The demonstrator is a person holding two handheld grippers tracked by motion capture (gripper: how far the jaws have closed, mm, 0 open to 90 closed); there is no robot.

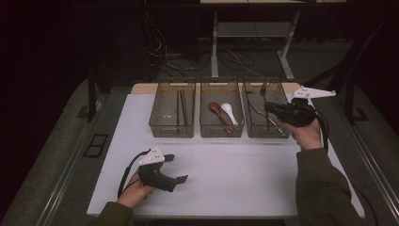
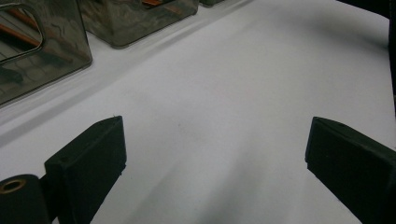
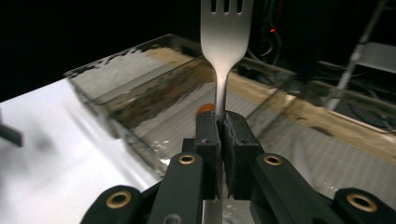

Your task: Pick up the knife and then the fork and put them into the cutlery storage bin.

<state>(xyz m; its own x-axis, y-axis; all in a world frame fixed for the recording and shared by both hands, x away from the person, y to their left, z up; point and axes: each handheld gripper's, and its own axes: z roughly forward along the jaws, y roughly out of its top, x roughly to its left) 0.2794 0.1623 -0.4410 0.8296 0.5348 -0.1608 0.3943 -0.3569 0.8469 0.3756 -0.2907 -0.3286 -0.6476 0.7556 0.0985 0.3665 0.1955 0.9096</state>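
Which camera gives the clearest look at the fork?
The right gripper view: the fork stands upright and close, clamped by its handle in the right tool. The high view shows it small and dim above the right-hand bin.

fork (image 3: 226, 32): metal, brushed silver, smooth, dull sheen; clamped between matt black pads
right gripper (image 3: 219, 135): matt black plastic; brass-coloured rivets, shiny
left gripper (image 1: 175, 168): matt black plastic jaws; white glossy top shell
bins (image 1: 172, 127): smoky translucent plastic, glossy, reflective walls
table (image 2: 224, 93): white, matt, smooth sheet
spoons (image 1: 229, 112): one white, glossy; one brown, wood-like
sleeve (image 1: 324, 188): olive cloth, matt
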